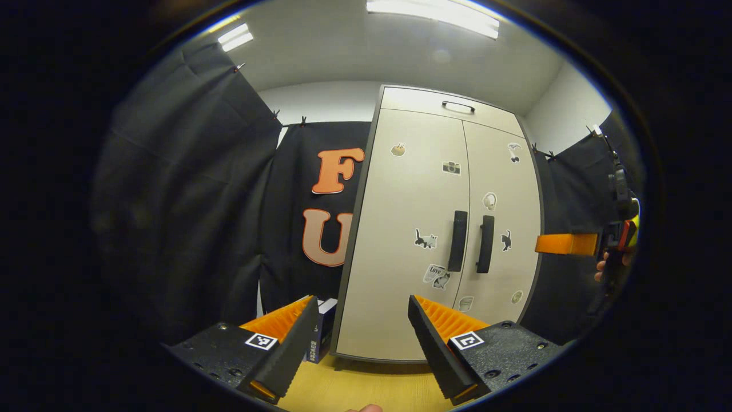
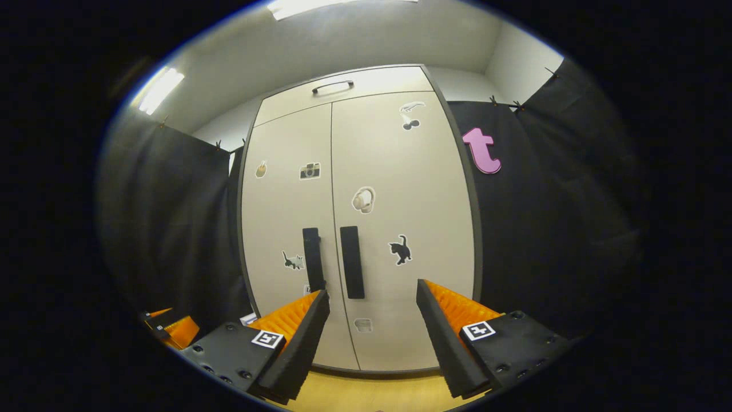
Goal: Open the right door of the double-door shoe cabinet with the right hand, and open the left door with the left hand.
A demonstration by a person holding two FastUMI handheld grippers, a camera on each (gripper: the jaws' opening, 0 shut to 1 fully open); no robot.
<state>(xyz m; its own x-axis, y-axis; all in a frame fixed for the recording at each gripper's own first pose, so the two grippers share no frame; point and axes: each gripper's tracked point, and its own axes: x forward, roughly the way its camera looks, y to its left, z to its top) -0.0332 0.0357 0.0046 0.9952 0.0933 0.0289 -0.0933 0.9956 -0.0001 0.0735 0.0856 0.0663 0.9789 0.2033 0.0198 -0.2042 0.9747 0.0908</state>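
The beige double-door shoe cabinet point(image 1: 412, 229) stands ahead with both doors shut. Its left door handle point(image 1: 457, 240) and right door handle point(image 1: 485, 244) are black vertical bars beside the centre seam. My left gripper point(image 1: 362, 320) is open, short of the cabinet and low on the left door. In the right gripper view the cabinet point(image 2: 366, 171) stands close, with the left handle point(image 2: 313, 258) and right handle point(image 2: 352, 261). My right gripper point(image 2: 372, 312) is open just below and right of the right handle, apart from it. The right gripper point(image 1: 567, 244) also shows at the far right of the left gripper view.
A drawer with a handle point(image 1: 458, 106) tops the cabinet. Black cloth walls point(image 1: 189, 189) close in on both sides. A small box point(image 1: 320, 332) sits on the wooden floor point(image 1: 366, 389) left of the cabinet. The left gripper point(image 2: 171, 329) shows low left in the right gripper view.
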